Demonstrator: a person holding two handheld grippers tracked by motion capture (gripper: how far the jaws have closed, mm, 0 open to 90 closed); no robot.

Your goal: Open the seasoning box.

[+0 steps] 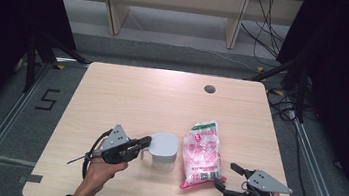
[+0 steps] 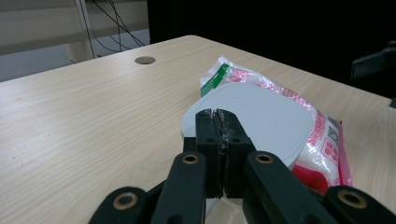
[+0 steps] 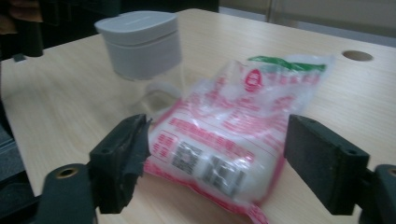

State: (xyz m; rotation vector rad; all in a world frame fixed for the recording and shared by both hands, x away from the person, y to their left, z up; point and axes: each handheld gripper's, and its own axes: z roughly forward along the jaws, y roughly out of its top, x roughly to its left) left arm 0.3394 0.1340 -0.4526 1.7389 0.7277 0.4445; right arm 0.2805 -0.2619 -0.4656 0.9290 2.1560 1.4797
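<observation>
A clear container with a grey lid (image 1: 163, 148) (image 2: 261, 119) (image 3: 140, 42) stands on the table's near middle. My left gripper (image 1: 146, 143) (image 2: 217, 114) is shut, its tips at the lid's left edge, and nothing shows between the jaws. Just right of the container lies a pink and white plastic bag (image 1: 201, 154) (image 2: 322, 135) (image 3: 233, 126) with a green top. My right gripper (image 1: 226, 177) (image 3: 217, 158) is open at the bag's near right corner. In the right gripper view the jaws stand wide on either side of the bag's near end.
The light wooden table (image 1: 127, 97) has a round cable hole (image 1: 209, 88) near its far edge. Wooden furniture legs (image 1: 116, 5) and cables (image 1: 266, 33) lie on the floor beyond. Dark curtains and metal rails flank the table.
</observation>
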